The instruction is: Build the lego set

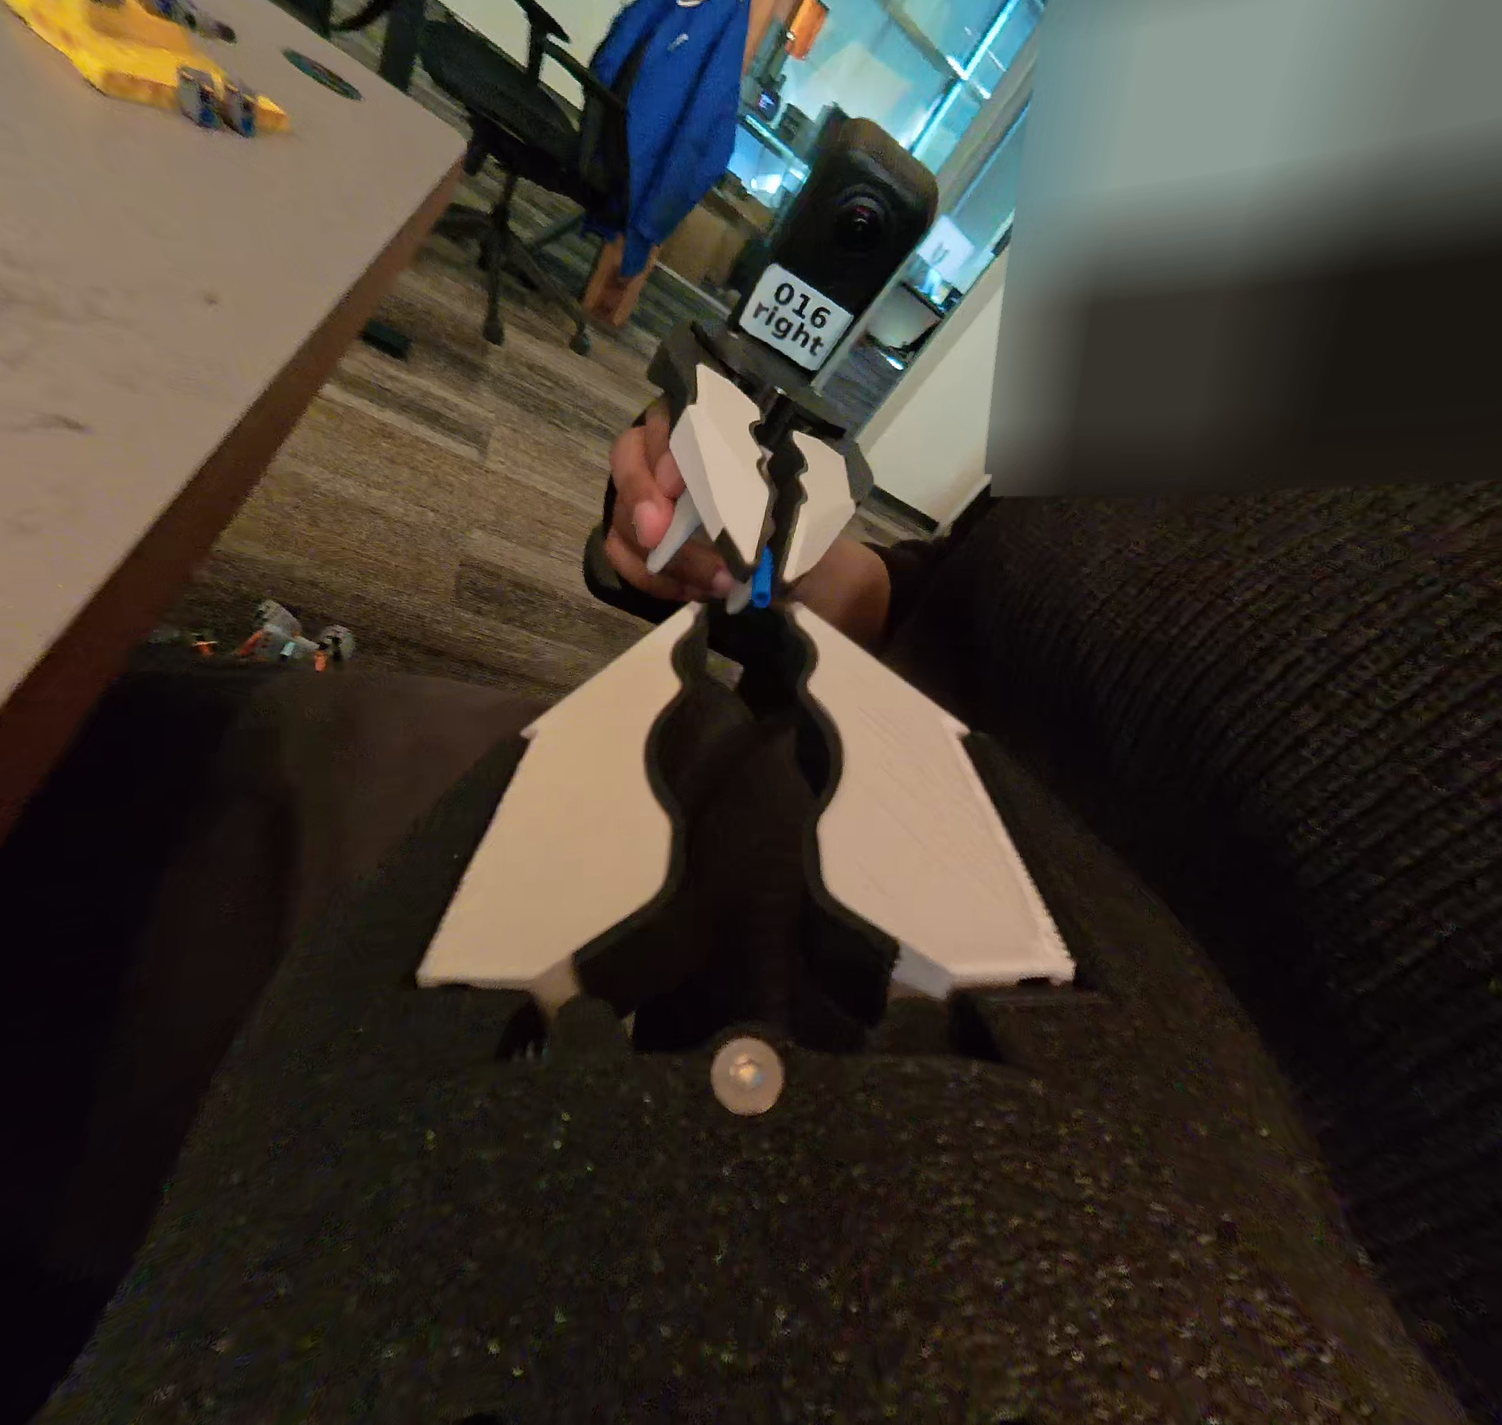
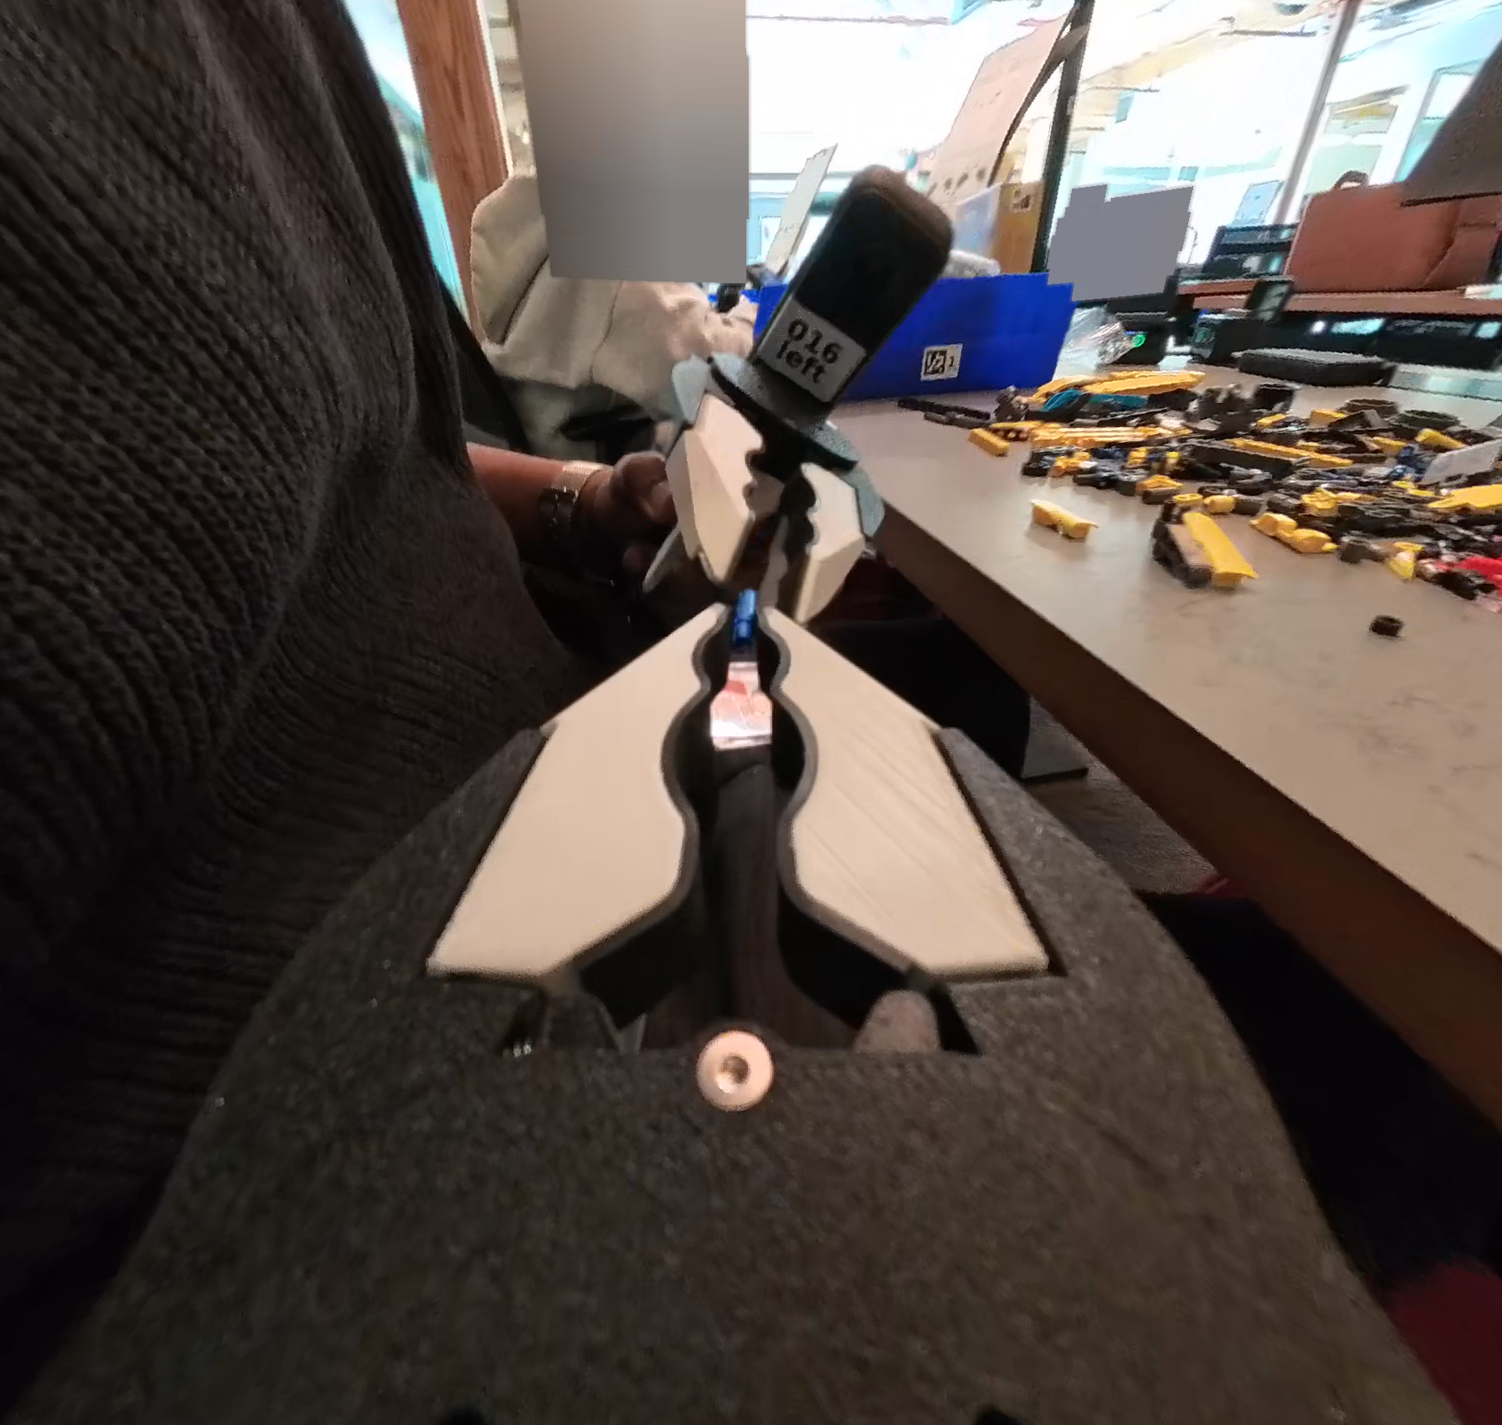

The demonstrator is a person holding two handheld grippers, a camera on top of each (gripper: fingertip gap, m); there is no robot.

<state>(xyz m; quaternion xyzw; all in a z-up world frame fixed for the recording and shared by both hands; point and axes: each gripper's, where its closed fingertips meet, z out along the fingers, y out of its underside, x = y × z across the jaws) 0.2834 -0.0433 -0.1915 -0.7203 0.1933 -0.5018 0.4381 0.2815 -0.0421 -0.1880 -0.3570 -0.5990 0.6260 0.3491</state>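
My two grippers face each other tip to tip over the person's lap, beside the table. My right gripper (image 2: 745, 620) is shut on a small blue pin (image 2: 744, 624) that sticks out past its tips. The pin also shows in the left wrist view (image 1: 761, 578) at the right gripper (image 1: 752, 586). My left gripper (image 1: 752, 614) is closed down on a small black piece (image 1: 760, 675), hard to make out against dark clothing. In the right wrist view the left gripper (image 2: 776, 573) sits just above the pin's end. A hand holds each gripper.
The grey table (image 2: 1138, 703) at the right carries many yellow and black building pieces (image 2: 1268, 476) and a blue bin (image 2: 975, 338). A seated person in a light hoodie (image 2: 585, 330) is behind. An office chair with a blue jacket (image 1: 675, 94) stands beyond. Loose pieces (image 1: 276, 642) lie on the floor. My two grippers' fingertips are within a few centimetres of each other.
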